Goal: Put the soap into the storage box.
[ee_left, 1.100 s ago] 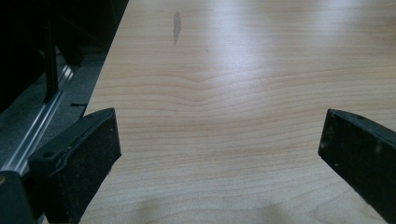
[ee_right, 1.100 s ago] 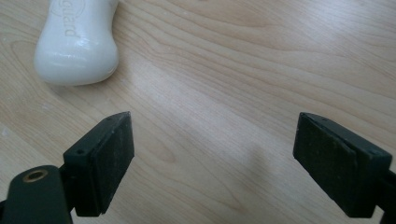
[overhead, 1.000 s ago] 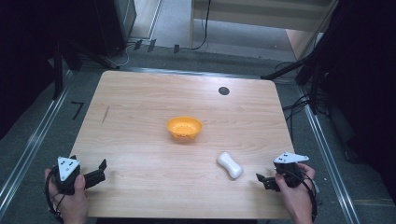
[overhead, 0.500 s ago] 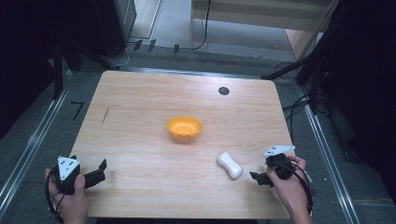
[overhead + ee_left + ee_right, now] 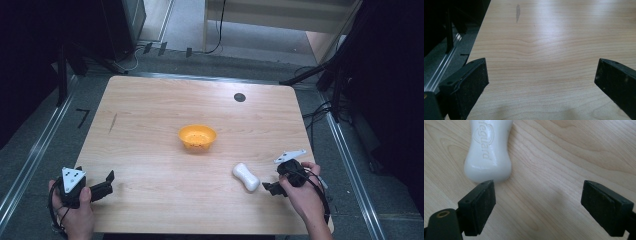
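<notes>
Near the table's [image 5: 150,115] front right corner, your right gripper [image 5: 270,188] spreads its jaws just beside the white soap bar [image 5: 246,176], ready to straddle it; your left gripper [image 5: 106,185] waits open.

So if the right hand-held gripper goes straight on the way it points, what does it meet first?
Probably the white soap bar. It lies just ahead of the right hand-held gripper, whose jaws stand open, though off toward one jaw, so that jaw may strike its end.

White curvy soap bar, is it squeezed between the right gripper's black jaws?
No, the white curvy soap bar lies on the wooden table ahead of the open right gripper, untouched.
</notes>
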Demonstrator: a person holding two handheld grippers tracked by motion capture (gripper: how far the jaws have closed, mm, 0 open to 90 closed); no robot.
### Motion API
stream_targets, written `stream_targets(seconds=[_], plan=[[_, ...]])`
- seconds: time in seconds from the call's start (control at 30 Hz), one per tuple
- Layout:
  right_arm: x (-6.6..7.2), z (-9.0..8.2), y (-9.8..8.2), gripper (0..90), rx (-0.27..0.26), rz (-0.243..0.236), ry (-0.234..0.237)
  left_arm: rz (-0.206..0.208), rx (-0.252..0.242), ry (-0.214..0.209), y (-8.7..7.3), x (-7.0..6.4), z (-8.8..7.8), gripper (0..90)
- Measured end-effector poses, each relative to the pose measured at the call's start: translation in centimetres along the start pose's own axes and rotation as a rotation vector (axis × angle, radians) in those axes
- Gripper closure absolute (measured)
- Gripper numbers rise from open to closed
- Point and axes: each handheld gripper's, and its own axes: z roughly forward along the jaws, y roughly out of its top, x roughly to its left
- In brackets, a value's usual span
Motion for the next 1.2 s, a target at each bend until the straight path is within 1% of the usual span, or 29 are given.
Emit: stream_targets(seconds=[0.1,0.13,0.3,0.33,0.43,0.67,0.83,0.93,1.2], plan=[[0.1,0.1,0.2,13.3,0.010,0.003,0.004,-0.002,0.002,0.000,0.0,0.0,0.0,0.0],[0.1,0.2,0.5,13.3,0.019,-0.005,0.004,-0.004,0.000,-0.003,0.0,0.0,0.0,0.0],[0.5,0.2,1.1,13.3,0.020,-0.015,0.010,-0.004,0.001,-0.004,0.0,0.0,0.0,0.0],[0.7,0.2,1.3,13.3,0.027,-0.005,0.009,-0.005,0.001,-0.005,0.0,0.1,0.0,0.0],[0.8,0.3,1.5,13.2,0.029,-0.011,0.011,-0.007,0.003,-0.007,0.0,0.1,0.0,0.0],[1.4,1.0,2.2,13.2,0.042,-0.019,0.027,-0.005,0.003,-0.006,0.0,0.1,0.1,0.0],[1.7,1.2,2.6,13.2,0.045,-0.023,0.037,-0.006,0.004,-0.006,0.0,0.1,0.0,0.0],[1.8,1.0,3.0,13.1,0.040,-0.011,0.041,-0.006,0.004,-0.007,0.0,0.1,0.0,0.0],[2.4,1.1,3.4,13.1,0.038,-0.018,0.053,-0.009,0.000,-0.007,0.0,0.1,0.0,0.0]])
